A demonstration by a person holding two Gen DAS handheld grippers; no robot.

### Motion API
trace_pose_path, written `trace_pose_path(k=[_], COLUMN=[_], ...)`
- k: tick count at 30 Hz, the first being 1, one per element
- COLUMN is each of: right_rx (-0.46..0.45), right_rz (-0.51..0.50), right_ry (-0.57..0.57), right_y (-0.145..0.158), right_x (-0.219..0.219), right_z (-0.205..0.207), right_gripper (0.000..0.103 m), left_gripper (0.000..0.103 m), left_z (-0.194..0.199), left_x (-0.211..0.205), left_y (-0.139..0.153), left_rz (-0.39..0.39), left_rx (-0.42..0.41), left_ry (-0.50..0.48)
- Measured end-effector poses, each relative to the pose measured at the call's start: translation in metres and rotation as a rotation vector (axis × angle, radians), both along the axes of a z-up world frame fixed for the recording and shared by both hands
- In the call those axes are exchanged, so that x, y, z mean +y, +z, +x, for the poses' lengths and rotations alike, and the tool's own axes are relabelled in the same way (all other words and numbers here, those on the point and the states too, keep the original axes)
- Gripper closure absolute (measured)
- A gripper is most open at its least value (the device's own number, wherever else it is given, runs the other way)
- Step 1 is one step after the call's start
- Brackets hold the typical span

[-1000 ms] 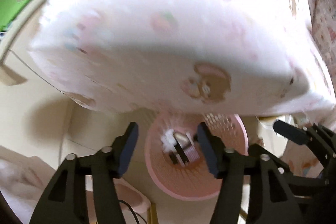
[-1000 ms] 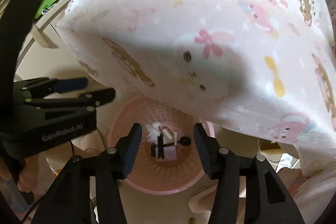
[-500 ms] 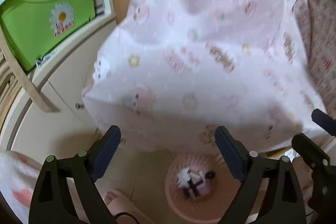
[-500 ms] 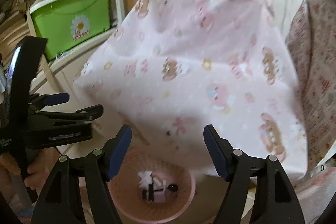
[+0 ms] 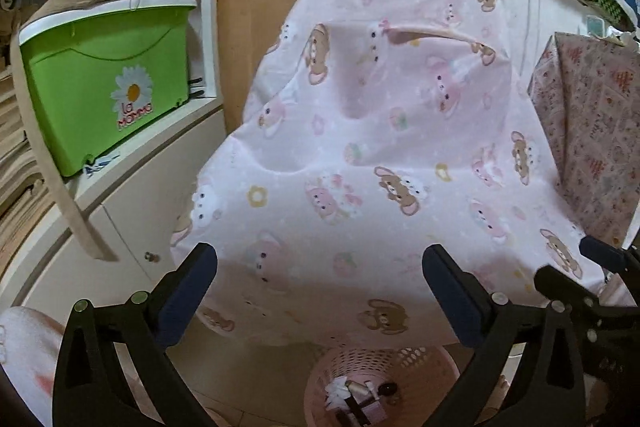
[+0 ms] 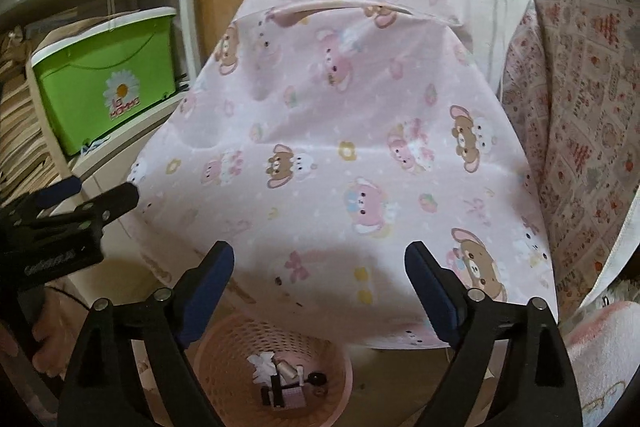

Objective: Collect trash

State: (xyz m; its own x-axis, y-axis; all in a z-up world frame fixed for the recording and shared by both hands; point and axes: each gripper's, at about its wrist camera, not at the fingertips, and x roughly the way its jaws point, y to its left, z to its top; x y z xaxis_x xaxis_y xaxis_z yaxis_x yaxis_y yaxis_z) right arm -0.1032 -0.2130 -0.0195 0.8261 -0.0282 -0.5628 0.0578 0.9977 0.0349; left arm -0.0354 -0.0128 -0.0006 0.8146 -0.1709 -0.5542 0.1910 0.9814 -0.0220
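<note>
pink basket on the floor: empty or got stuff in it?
Not empty: the pink basket holds several small scraps at its bottom, including white crumpled paper.

Green storage box [image 5: 106, 87] reads, it seems, "la MOMMA" beneath a daisy

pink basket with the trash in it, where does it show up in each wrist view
Left wrist: the pink basket sits at the bottom edge, right of centre, partly behind the right finger.
Right wrist: the pink basket sits bottom centre-left, between the fingers.
Shared landmark: the pink cartoon cloth hangs just above it in both.
</note>
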Motion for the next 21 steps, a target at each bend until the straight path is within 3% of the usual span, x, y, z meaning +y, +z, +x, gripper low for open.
trace_pose_path(k=[6,11,21], right_rx=[-0.006,0.007,0.012], right_rz=[-0.01,0.038,0.019], right_ry=[-0.044,-0.062,-0.07], right_y=[-0.001,-0.004,-0.005], right_x=[-0.006,-0.012,-0.01], right_z=[0.004,0.008,0.01], right_gripper=[0.014,0.013,0.012], left_gripper=[0.001,0.001,0.001], left_z=[0.004,0.002,0.001], left_x=[-0.001,-0.004,0.0], left_y=[-0.005,-0.007,-0.005], left_rz=[-0.025,0.007,-0.031], left_rx=[0.041,0.015,0.026], left_ry=[0.003,0.006,0.006])
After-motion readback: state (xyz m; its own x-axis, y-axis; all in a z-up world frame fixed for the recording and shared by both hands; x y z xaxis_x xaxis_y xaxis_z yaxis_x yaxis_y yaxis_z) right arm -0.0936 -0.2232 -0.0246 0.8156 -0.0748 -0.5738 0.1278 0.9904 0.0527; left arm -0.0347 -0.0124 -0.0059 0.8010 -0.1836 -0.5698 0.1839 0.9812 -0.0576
